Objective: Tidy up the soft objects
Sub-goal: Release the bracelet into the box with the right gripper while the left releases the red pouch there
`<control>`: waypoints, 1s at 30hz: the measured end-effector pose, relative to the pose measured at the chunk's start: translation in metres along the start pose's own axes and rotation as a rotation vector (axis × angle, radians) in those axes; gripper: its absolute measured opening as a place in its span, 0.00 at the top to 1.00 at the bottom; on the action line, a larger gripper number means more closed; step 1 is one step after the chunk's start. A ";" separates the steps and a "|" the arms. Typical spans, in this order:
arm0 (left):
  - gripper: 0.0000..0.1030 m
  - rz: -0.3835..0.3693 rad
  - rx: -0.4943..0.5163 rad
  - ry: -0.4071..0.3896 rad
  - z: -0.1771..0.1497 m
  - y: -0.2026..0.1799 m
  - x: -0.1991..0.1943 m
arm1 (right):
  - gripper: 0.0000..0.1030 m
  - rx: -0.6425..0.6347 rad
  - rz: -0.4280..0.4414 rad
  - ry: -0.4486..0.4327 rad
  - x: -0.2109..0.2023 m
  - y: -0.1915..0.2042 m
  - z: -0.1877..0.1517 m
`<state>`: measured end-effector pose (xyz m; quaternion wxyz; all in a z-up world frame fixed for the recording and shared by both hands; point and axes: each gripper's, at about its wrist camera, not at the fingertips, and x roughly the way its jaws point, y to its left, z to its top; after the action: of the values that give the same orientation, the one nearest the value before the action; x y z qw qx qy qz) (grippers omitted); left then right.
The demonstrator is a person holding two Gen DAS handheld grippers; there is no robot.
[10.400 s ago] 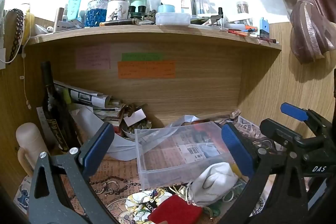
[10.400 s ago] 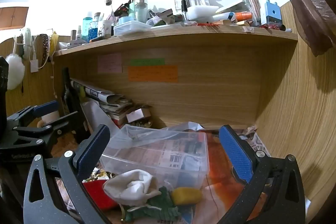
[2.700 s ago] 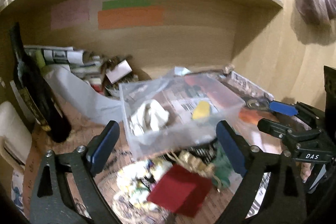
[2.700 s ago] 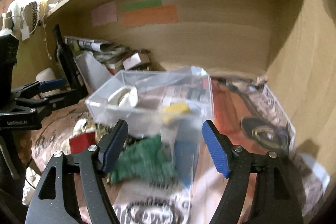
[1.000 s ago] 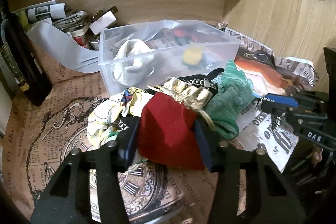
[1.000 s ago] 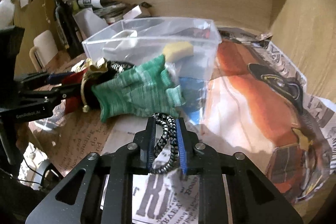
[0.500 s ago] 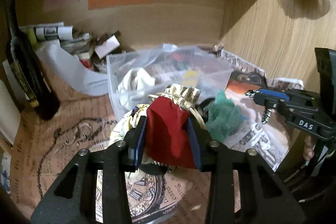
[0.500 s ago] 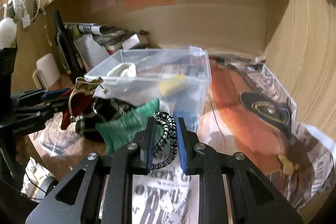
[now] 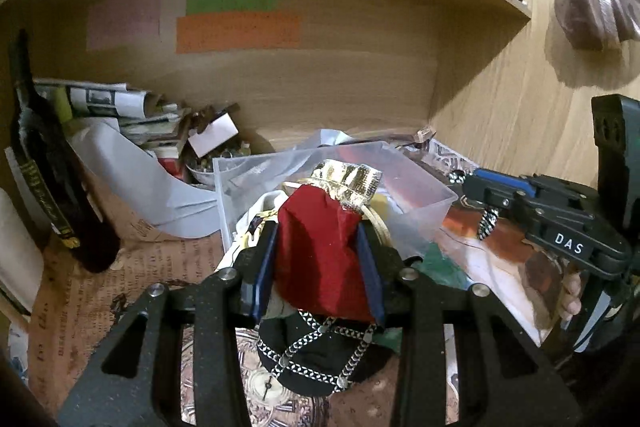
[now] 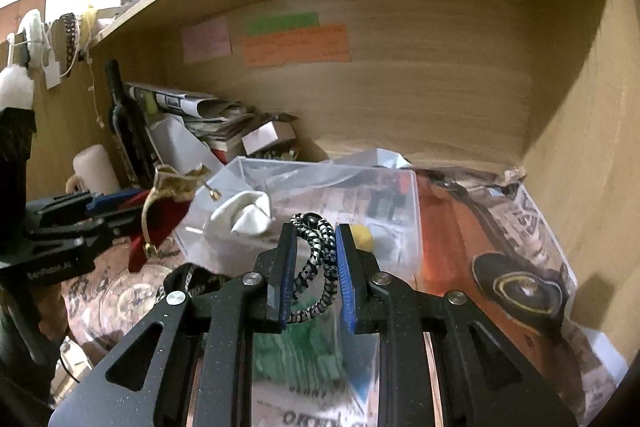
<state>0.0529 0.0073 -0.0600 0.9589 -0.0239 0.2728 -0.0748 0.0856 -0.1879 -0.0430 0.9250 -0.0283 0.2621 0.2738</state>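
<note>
Dark wine bottle (image 9: pixel 48 187) beside stacked newspapers (image 9: pixel 120 107).

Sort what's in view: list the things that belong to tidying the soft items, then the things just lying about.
Part of the job:
red pouch in the left gripper
braided cord in the right gripper
clear bin
white cloth in the bin
yellow sponge in the bin
green cloth
black pouch

Just lying about:
dark bottle
newspapers
sticky notes
</note>
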 end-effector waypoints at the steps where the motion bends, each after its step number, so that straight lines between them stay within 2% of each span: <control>1: 0.63 -0.002 -0.003 0.013 0.000 0.001 0.004 | 0.83 -0.003 0.002 0.001 0.003 0.000 0.001; 4: 0.63 -0.006 -0.008 0.044 -0.003 0.004 0.013 | 0.83 -0.012 0.009 0.009 0.013 0.002 0.006; 12: 0.49 -0.017 -0.035 0.099 -0.010 0.014 0.029 | 0.83 -0.024 0.028 0.043 0.033 0.005 0.007; 23: 0.54 -0.023 0.007 0.055 0.005 0.004 0.028 | 0.83 -0.015 0.021 0.042 0.039 -0.001 0.010; 30: 0.54 -0.017 0.037 0.046 0.025 -0.004 0.046 | 0.82 -0.012 0.024 0.034 0.042 -0.007 0.016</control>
<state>0.1042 -0.0034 -0.0627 0.9519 -0.0066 0.2932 -0.0885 0.1268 -0.1704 -0.0508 0.9168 -0.0356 0.2763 0.2859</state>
